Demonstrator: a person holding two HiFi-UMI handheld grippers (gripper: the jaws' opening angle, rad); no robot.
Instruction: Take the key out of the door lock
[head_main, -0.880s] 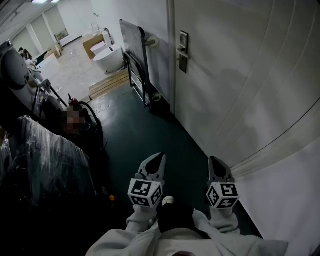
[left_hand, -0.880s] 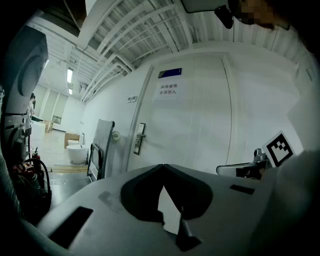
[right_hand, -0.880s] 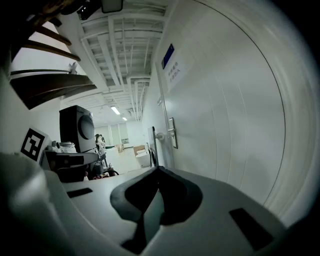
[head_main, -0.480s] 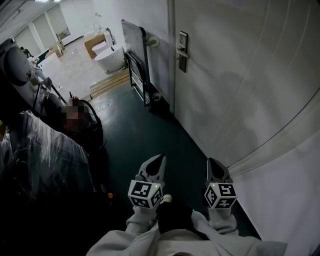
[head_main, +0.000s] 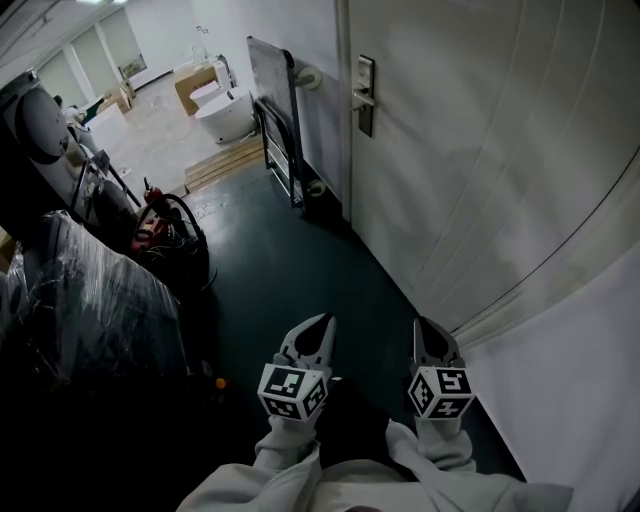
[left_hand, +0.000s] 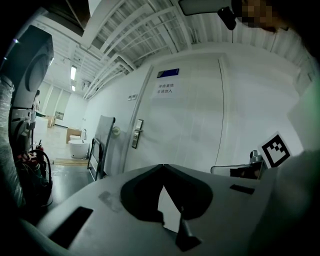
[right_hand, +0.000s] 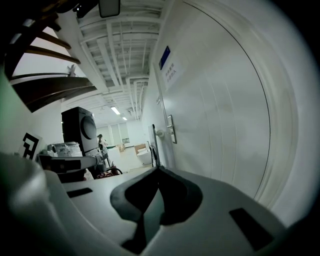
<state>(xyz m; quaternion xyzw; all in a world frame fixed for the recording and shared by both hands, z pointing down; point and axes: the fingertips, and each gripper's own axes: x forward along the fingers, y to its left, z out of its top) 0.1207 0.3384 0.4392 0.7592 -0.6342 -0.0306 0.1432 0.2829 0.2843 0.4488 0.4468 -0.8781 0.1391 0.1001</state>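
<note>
The white door (head_main: 480, 150) fills the right of the head view, with its metal lock plate and lever handle (head_main: 364, 95) far ahead near the top. The same lock plate (left_hand: 136, 134) shows small in the left gripper view, and as the lock plate (right_hand: 171, 129) in the right gripper view. The key is too small to make out. My left gripper (head_main: 321, 322) and right gripper (head_main: 426, 326) hang low side by side over the dark floor, well short of the door. Both are shut with nothing in them, as the left gripper (left_hand: 162, 166) and right gripper (right_hand: 158, 168) views show.
A folded hand trolley (head_main: 275, 110) leans on the wall just left of the door. Beyond it are a white tub (head_main: 222, 115) and wooden boards (head_main: 225, 160). Plastic-wrapped goods (head_main: 90, 300) and red cables (head_main: 160, 225) line the left. The dark green floor (head_main: 290, 270) runs between them.
The head view has shifted slightly, so the lock sits a little higher. Both grippers stay low and shut, almost where they were.
</note>
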